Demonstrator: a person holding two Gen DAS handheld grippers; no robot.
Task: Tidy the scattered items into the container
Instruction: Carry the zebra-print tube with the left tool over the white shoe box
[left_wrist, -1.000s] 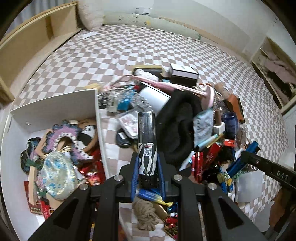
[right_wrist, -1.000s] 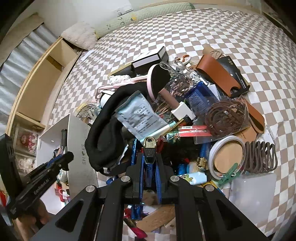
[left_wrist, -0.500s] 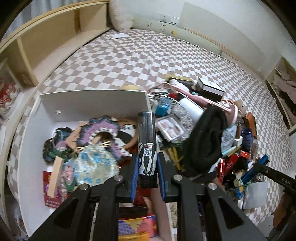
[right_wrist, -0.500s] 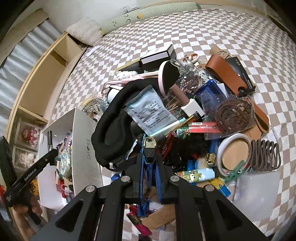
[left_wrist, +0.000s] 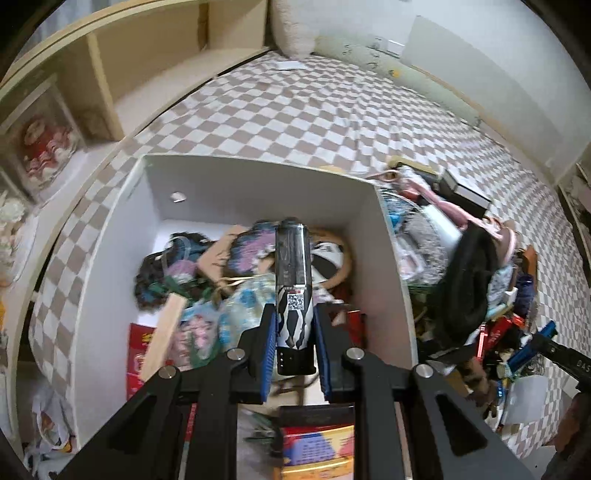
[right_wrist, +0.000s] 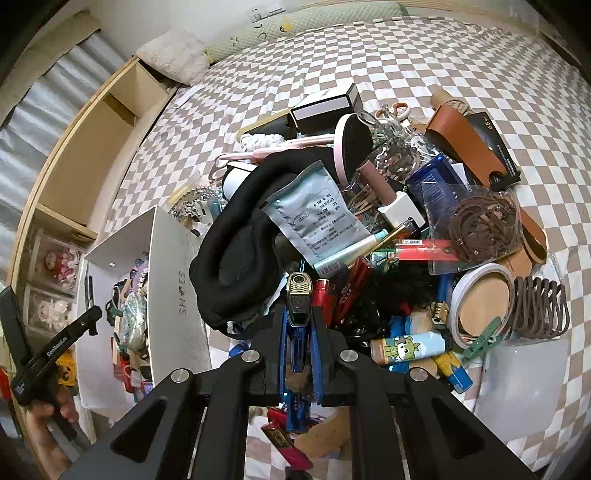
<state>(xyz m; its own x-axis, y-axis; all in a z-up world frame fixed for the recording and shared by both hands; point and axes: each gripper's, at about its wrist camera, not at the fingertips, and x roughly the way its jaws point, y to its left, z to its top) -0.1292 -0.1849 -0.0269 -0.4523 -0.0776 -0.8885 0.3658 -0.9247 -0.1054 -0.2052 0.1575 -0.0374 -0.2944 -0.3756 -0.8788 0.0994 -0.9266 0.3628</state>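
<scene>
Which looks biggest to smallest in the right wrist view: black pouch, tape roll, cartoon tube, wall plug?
1. black pouch, clearly largest.
2. tape roll.
3. cartoon tube; alike in length to the roll's width, but thinner.
4. wall plug, smallest, though farther from the camera, so unsure.

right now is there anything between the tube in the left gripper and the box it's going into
Nothing visible. The left gripper holds the zebra-patterned tube directly over the open white box, past its right wall. Below lie only items already in the box, so it would land on that pile.
</scene>
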